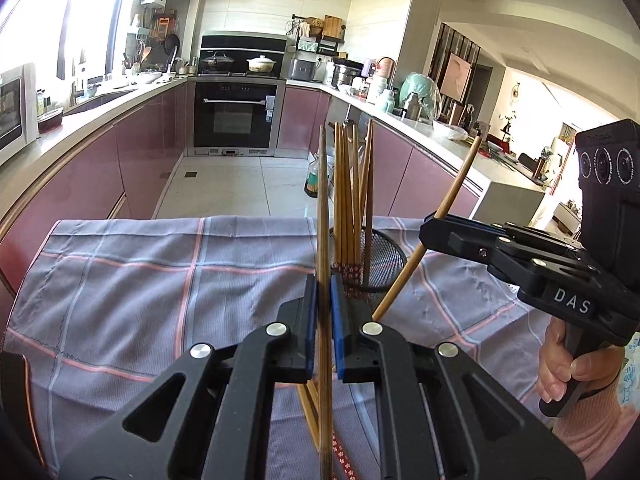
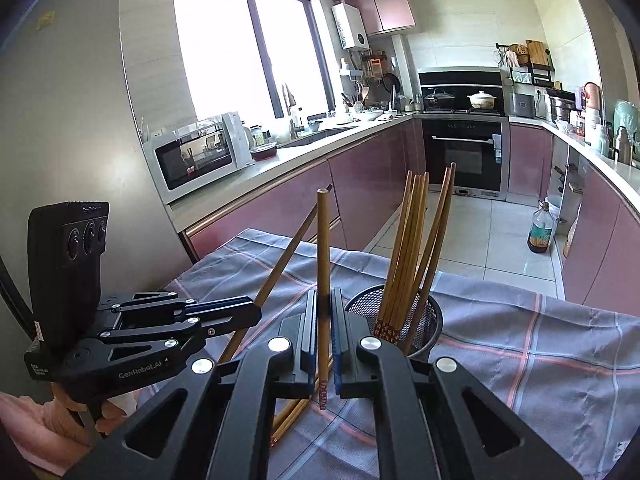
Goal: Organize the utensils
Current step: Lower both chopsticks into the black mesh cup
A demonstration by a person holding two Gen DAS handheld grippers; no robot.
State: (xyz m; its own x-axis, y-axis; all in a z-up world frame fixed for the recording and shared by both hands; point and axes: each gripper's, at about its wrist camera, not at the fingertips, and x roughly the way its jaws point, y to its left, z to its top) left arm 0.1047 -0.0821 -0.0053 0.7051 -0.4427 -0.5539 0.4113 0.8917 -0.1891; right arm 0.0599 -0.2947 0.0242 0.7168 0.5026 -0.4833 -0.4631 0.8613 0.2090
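Note:
A black mesh holder (image 1: 386, 258) (image 2: 424, 320) stands on the checked cloth with several wooden chopsticks (image 1: 352, 204) (image 2: 412, 244) upright in it. My left gripper (image 1: 324, 300) is shut on one chopstick (image 1: 323, 216), held upright just in front of the holder; it also shows in the right wrist view (image 2: 256, 312). My right gripper (image 2: 324, 312) is shut on another chopstick (image 2: 323, 248), upright, left of the holder; in the left wrist view (image 1: 430, 226) its chopstick (image 1: 456, 188) slants. A few chopsticks (image 2: 290, 416) (image 1: 310, 404) lie on the cloth below the grippers.
The table carries a grey-blue checked cloth (image 1: 140, 288) (image 2: 540, 344). Beyond it are pink kitchen cabinets, an oven (image 1: 235, 114), a microwave (image 2: 192, 156) on the counter, and a bottle (image 2: 541, 232) on the tiled floor.

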